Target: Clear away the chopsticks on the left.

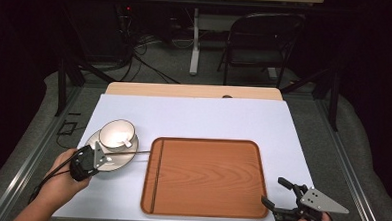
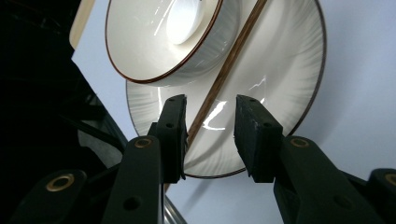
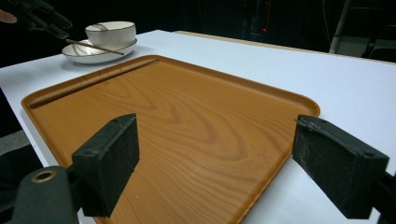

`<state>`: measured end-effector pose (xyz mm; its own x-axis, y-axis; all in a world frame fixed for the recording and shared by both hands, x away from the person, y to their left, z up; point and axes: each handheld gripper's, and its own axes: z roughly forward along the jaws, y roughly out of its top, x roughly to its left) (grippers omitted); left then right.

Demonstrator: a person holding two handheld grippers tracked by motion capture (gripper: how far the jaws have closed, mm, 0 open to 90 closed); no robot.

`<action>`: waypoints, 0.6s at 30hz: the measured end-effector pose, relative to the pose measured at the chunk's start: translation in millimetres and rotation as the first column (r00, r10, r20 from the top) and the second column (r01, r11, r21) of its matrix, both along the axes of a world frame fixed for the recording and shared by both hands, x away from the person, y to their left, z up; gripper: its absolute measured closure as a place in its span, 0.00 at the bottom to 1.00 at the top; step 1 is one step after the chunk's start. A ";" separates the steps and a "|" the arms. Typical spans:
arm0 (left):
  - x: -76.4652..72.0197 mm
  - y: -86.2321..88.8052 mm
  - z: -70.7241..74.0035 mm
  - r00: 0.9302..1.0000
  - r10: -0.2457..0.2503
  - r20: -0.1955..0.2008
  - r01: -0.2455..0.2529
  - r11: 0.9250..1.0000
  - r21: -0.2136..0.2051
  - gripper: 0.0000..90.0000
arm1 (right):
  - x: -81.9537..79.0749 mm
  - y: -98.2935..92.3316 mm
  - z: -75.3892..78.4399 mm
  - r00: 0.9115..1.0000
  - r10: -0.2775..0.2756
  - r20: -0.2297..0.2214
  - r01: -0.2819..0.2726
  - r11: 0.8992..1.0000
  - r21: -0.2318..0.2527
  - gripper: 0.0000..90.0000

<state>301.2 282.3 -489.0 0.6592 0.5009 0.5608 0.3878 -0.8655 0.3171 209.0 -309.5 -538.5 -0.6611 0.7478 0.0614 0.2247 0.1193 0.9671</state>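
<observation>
Left tool [image 2: 210, 135] stands narrow, straddling the chopstick [image 2: 224, 70] on the plate [image 2: 289, 84]; no pad presses yet. Centre, close, lift level. Right tool [image 3: 215, 168] stays wide, empty.

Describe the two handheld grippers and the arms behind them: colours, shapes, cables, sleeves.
Both the left gripper and the right gripper are black, with two blocky matte jaws, brass-coloured rivets and a grey three-cornered plate on top. A dark cable trails from the left one. The forearms are bare, with no sleeves in view.
</observation>
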 end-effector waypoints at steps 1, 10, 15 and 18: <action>0.0 0.0 0.0 1.000 0.000 0.000 0.000 1.000 0.000 0.71 | 0.0 0.0 0.0 1.000 0.000 0.000 0.000 1.000 0.000 0.16; 1.3 19.8 -8.3 0.994 -0.086 0.066 0.086 0.996 0.011 0.74 | 0.1 0.2 0.0 1.000 0.000 -0.001 0.000 1.000 -0.001 0.16; 5.3 23.5 -15.9 0.994 -0.100 0.048 0.099 0.995 0.017 0.75 | 0.3 0.3 0.0 1.000 0.000 -0.001 0.000 1.000 -0.001 0.16; 7.7 23.1 -20.3 0.994 -0.103 0.044 0.103 0.995 0.014 0.75 | 0.3 0.2 0.0 1.000 0.001 -0.002 -0.001 1.000 -0.001 0.16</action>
